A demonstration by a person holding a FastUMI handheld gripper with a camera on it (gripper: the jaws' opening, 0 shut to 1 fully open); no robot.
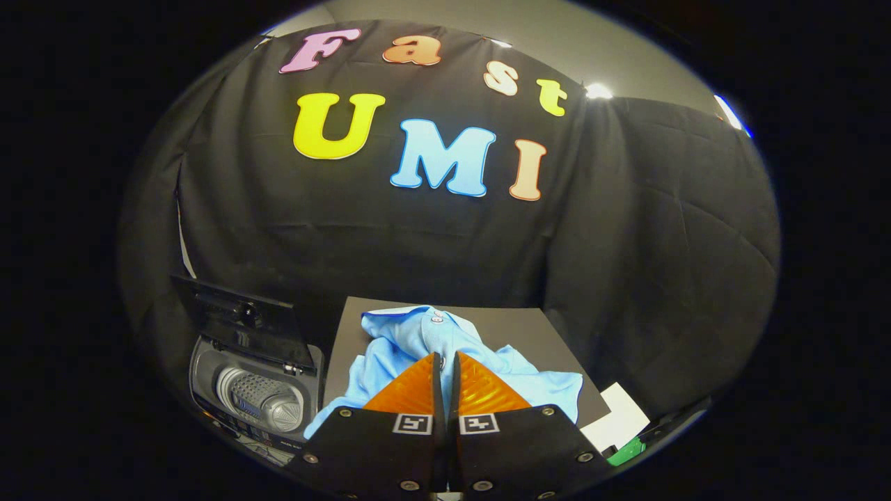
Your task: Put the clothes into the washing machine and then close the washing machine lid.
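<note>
A light blue shirt (411, 341) lies crumpled on a dark grey table top (518, 334), just beyond my fingertips. My gripper (447, 356) hangs over the near part of the shirt, its fingers (411, 390) drawn together with only a thin slit between them. I cannot see any cloth pinched there. Left of the table and lower down stands a small top-loading washing machine (209, 369). Its dark lid (243, 323) is tipped up and back, and the ribbed silver drum (261, 403) shows inside.
A white sheet (619, 417) and a green object (626, 452) lie at the table's near right corner. Black cloth walls close in behind the table and on both sides.
</note>
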